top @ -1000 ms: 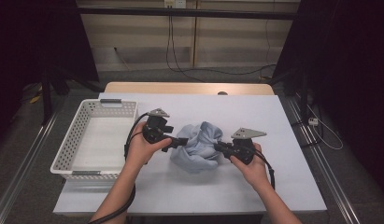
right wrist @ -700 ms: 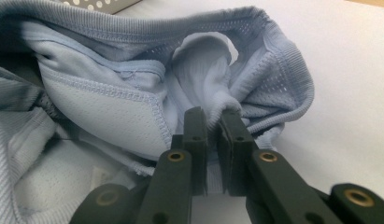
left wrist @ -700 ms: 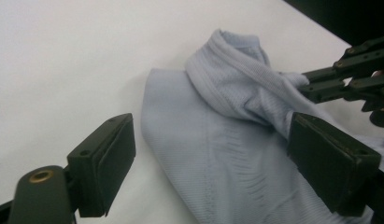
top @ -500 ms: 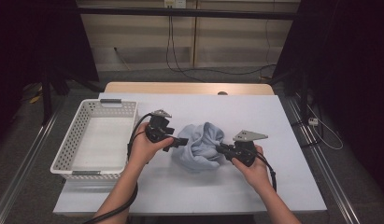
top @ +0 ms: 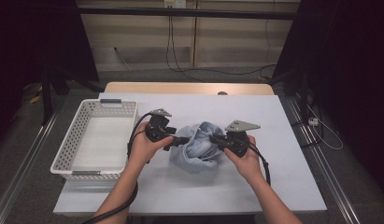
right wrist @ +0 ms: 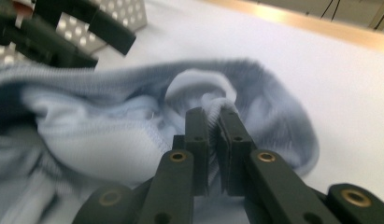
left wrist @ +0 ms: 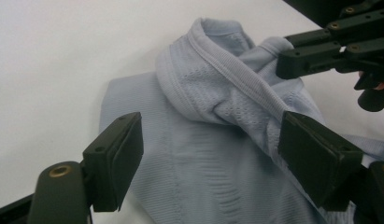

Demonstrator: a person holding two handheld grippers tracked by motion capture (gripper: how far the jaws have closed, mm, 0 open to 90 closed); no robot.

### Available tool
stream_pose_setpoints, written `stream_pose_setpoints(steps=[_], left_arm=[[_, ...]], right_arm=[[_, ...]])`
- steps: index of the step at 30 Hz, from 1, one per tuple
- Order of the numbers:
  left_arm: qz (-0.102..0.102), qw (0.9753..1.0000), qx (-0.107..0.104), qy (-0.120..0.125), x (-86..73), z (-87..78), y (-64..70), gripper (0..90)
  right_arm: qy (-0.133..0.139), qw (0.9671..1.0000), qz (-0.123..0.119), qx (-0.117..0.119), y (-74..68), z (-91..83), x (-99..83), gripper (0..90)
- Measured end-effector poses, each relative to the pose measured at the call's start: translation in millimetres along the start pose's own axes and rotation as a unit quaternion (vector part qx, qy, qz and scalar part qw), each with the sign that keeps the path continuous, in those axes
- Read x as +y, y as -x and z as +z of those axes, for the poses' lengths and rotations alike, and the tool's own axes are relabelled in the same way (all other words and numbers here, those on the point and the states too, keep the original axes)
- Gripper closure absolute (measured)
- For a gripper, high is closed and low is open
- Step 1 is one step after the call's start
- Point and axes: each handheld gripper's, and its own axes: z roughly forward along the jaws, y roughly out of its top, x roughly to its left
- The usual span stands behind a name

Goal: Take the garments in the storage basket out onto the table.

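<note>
The jaws of the right gripper [right wrist: 212,122] are sitting clenched on a ribbed hem of the pale blue garment [top: 199,148], a thin fold of cloth showing between them; the jaws of the left gripper [left wrist: 227,154] are standing wide apart, released, straddling a raised fold of the same garment without pinching it. Against the picture half a second back, little is changing; the right gripper [top: 218,138] is sitting about where it was at the garment's right edge, and the left gripper [top: 180,140] is holding at the left edge, the bundle looking slightly more gathered between them. The garment is lying crumpled on the white desk [top: 283,140], near its middle, well right of the white basket [top: 70,142]; what kind of garment it is cannot be made out, since the folds are burying its shape, and the near cloth in the right gripper view is blurred. In the left gripper view the right gripper's jaws are entering at the upper right, cut off by the frame edge. Both hands are coming in from the bottom of the high view, forearms angling inward; the left hand [top: 143,148] is wrapping its gripper from below, and the right hand [top: 248,158] is doing likewise, the two grippers pointing toward each other across the cloth; a cable is trailing along each forearm.
</note>
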Motion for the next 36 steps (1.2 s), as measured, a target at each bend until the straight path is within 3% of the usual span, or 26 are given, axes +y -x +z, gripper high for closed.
stream_pose_setpoints(steps=[4, 9, 12, 15, 18, 20, 21, 24, 26, 28, 30, 32, 36], left_arm=[[0.0, 1.0, 0.001, 0.006, 0.4, -2.6, -0.9, 22.2], [0.001, 1.0, 0.001, 0.007, 0.6, -3.3, -0.2, 21.4], [0.004, 0.9999, -0.006, 0.01, 3.4, -3.4, 2.4, 20.6], [0.008, 0.9999, -0.01, 0.006, 5.3, -0.1, 4.9, 20.6], [0.01, 0.9999, -0.012, -0.006, 5.0, 6.1, 6.5, 21.3], [0.005, 0.9999, -0.008, -0.01, 3.1, 9.7, 5.7, 23.8], [0.001, 0.9998, -0.012, -0.015, 2.0, 10.9, 5.1, 26.1], [-0.008, 0.9995, -0.018, -0.025, -0.3, 14.1, 4.6, 33.4], [-0.01, 0.999, -0.023, -0.037, -1.7, 16.8, 5.1, 44.8], [-0.008, 0.9988, -0.019, -0.043, -2.9, 19.7, 5.6, 49.1], [-0.012, 0.9982, -0.017, -0.056, -4.0, 22.1, 6.1, 60.5], [-0.01, 0.9977, -0.024, -0.062, -4.9, 24.1, 6.4, 69.2], [-0.009, 0.9972, -0.031, -0.068, -4.7, 24.7, 9.4, 83.9]], right_arm=[[-0.005, 0.9999, -0.008, -0.006, -0.6, 8.2, 10.2, 84.1], [-0.039, 0.9991, -0.014, -0.01, 0.4, 21.6, 3.7, 83.6], [-0.048, 0.9988, -0.003, -0.008, 2.0, 26.3, -1.8, 81.5], [-0.044, 0.9989, 0.009, -0.01, 3.2, 24.6, -2.1, 71.5], [-0.039, 0.9987, 0.008, -0.032, 3.9, 18.0, -0.1, 48.8], [-0.036, 0.9988, 0.01, -0.03, 6.1, 11.8, 0.7, 44.8], [-0.037, 0.9986, 0.009, -0.036, 7.0, 8.5, 0.7, 39.3], [-0.04, 0.9984, 0.01, -0.04, 9.6, -2.8, -1.2, 35.5], [-0.039, 0.9983, 0.011, -0.041, 10.7, -9.8, -3.9, 33.5], [-0.043, 0.9983, 0.014, -0.037, 11.7, -14.8, -8.1, 32.1], [-0.047, 0.9985, 0.017, -0.023, 11.2, -16.9, -13.9, 30.7], [-0.057, 0.9981, 0.01, -0.02, 9.5, -17.5, -19.0, 30.4], [-0.069, 0.9973, 0.02, -0.014, 9.7, -13.1, -28.2, 35.1]])
